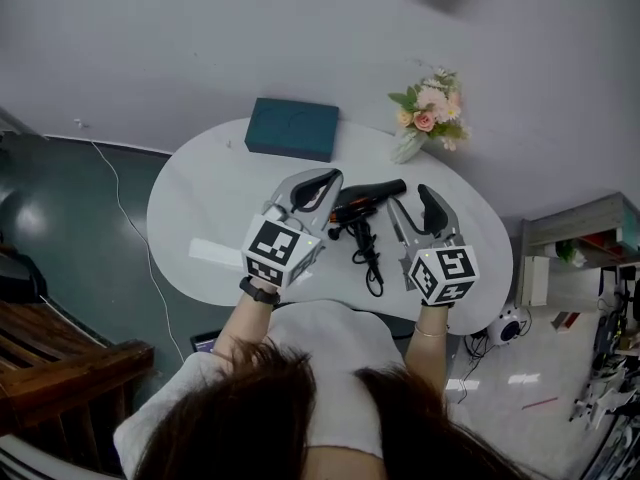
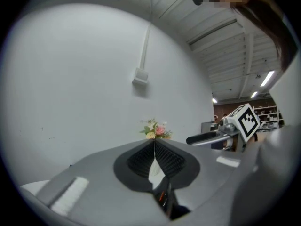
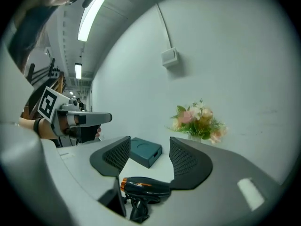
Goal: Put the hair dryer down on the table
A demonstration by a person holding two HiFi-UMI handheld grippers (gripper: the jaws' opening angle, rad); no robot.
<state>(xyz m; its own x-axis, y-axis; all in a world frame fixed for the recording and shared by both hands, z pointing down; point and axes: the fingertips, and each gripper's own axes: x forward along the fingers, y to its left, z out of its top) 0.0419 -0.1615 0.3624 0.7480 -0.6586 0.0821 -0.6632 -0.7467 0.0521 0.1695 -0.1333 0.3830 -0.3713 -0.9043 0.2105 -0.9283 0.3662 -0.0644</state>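
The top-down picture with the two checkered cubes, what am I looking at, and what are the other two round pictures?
There is no robot here. A person holds a hand tool in each hand, and the patterned cubes are parts of those tools. The top-down picture comes from a camera on the person's head. The two round ones come from cameras riding on each tool, looking along its jaws.

On the white table lie a black hair dryer with its cord, a teal box and a vase of flowers.

The left gripper has its jaws together at the tips, with nothing between them. The right gripper has its jaws apart. The hair dryer lies on the table in front of it, and neither tool grips it.
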